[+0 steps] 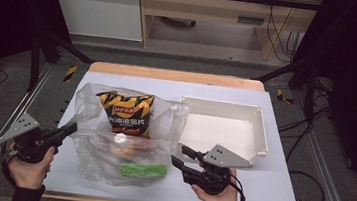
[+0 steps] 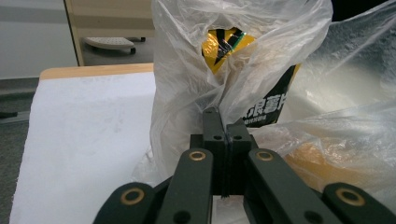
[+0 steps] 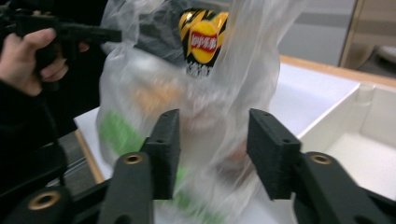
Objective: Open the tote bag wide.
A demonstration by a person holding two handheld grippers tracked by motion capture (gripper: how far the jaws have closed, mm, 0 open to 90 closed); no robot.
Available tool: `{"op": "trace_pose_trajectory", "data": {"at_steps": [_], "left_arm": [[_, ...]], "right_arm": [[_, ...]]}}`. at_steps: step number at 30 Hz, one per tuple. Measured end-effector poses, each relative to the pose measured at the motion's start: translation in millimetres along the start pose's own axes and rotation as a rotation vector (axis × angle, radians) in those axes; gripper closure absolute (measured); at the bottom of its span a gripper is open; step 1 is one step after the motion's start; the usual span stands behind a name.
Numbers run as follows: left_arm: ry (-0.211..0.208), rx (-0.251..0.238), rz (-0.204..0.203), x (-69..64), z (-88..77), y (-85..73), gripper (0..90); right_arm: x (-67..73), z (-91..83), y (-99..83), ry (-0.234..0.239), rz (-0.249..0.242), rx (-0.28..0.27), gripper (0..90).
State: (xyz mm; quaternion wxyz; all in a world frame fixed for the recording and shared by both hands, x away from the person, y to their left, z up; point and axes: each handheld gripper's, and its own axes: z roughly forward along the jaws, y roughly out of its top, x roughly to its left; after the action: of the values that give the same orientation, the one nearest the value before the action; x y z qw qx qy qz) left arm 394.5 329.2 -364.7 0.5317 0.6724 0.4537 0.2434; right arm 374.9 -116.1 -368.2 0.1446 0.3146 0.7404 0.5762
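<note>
We note, nearest to us, the left gripper [image 1: 70, 130] at the near left of the table [image 1: 267, 190], held in the person's left hand [image 1: 28, 167]; its jaws are pressed together, and in the left gripper view they pinch a fold of the clear plastic bag [image 1: 122, 140] at its left edge. The right gripper [image 1: 179, 157] sits at the near right in the person's right hand [image 1: 216, 197], jaws parted and released; in the right gripper view the bag film hangs ahead of and between the two black pads [image 3: 166, 140] (that picture is blurred there, so we cannot tell whether film brushes a pad). The bag lies on the white table cover, left of centre, between the two grippers. Inside it, nearest us, we see a green-labelled packet [image 1: 143, 170], then a round orange-brown item [image 1: 128, 148] whose kind we cannot tell, and farther back a yellow-and-black crisp packet [image 1: 126, 112] standing against the film. Beyond the right gripper, just beside the bag's right edge, rests a white tray [image 1: 263, 134]. Past the table's far wooden edge stands a light wooden cabinet [image 1: 201, 7].
</note>
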Motion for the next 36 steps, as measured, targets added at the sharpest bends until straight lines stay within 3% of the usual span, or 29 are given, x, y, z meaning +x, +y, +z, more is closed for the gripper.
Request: {"op": "trace_pose_trajectory", "data": {"at_steps": [1,2,5,8,12,15,23,30,31,36], "left_arm": [[0.000,0.000,0.000,0.0,0.0,0.0,89.7],[0.008,-0.005,0.000,0.7,1.3,0.9,89.7],[0.013,-0.011,-0.001,2.3,4.1,2.9,89.8],[0.020,-0.017,-0.002,3.2,6.6,5.5,89.8],[0.020,-0.026,0.004,1.1,7.8,7.6,89.8],[0.009,-0.038,0.004,-1.5,6.3,7.7,89.7],[-0.027,-0.046,0.013,-8.0,-0.7,6.4,89.7],[-0.064,0.009,0.077,-27.5,-7.3,-9.9,89.8],[-0.063,0.037,0.087,-29.2,-6.7,-19.2,89.7],[-0.068,0.096,0.069,-23.8,-1.6,-41.6,89.7]], "right_arm": [[0.0,0.0,0.0,0.000,0.000,0.000,57.7],[1.0,-3.4,-5.6,0.012,0.006,0.020,74.6],[4.1,1.7,-16.2,0.089,0.038,0.054,90.0],[13.5,13.0,-25.9,0.165,0.032,0.113,90.0],[28.5,25.5,-32.4,0.261,0.026,0.135,90.0],[30.6,38.5,-38.1,0.220,-0.005,0.161,90.0],[8.2,63.5,-51.4,0.120,0.028,0.152,90.0],[0.1,73.9,-57.7,0.079,0.030,0.150,90.0],[-0.8,73.8,-59.2,0.073,0.031,0.152,90.0],[-2.8,65.9,-59.4,0.063,0.045,0.133,85.6]]}}
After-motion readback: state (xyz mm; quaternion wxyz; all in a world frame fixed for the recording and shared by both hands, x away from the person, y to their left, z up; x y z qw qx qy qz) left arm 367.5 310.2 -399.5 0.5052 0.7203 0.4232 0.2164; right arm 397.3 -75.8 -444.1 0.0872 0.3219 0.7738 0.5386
